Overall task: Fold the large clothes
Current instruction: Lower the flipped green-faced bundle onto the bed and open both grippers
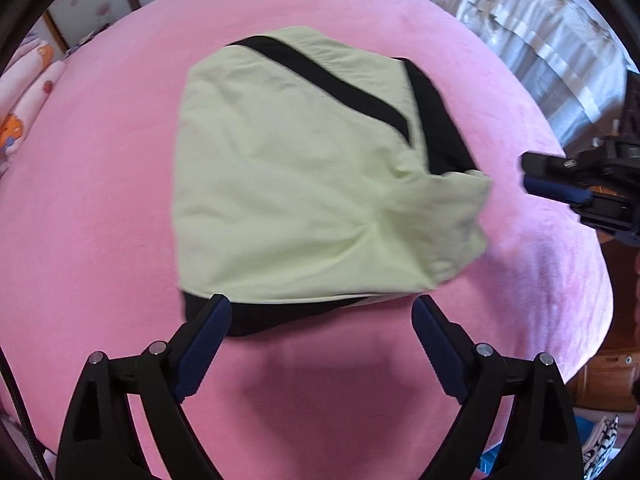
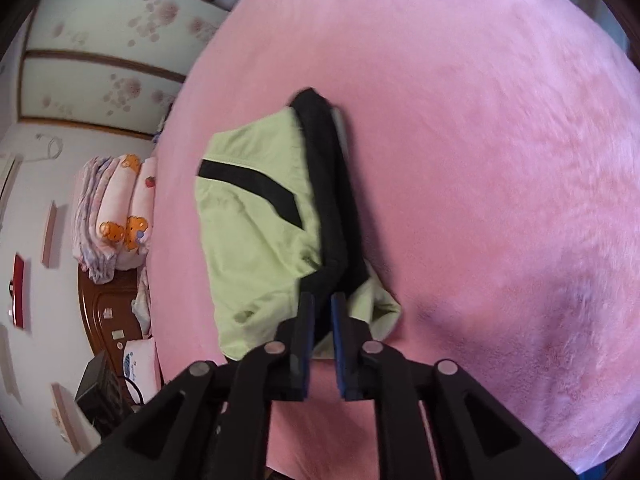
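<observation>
The pale green garment (image 1: 288, 184) with black stripes lies folded into a compact bundle on the pink blanket (image 1: 100, 220) that covers the bed, roughly in the middle of the blanket. In the left wrist view the left tool (image 1: 322, 312) hangs above the bundle's near edge, where a black hem (image 1: 248, 320) shows; its blue-padded fingers (image 1: 202, 344) stand wide apart with nothing between them, one fingertip over each end of that hem, not pressing on the cloth. The right tool (image 1: 528, 176) appears at the right of that view, just beside the bundle's crumpled corner (image 1: 464, 208) and apart from it. In the right wrist view the right tool (image 2: 322, 300) points down over the same bundle, its fingers (image 2: 306, 332) set close together with a narrow gap; black fabric (image 2: 332, 208) and green cloth lie beyond the tips, and no fabric is clamped between the pads. A stack of printed quilts (image 2: 116, 216) sits beside the blanket's far-left edge, near a brown wooden cabinet (image 2: 108, 312). A pale curtain (image 1: 520, 20) hangs beyond the blanket.
</observation>
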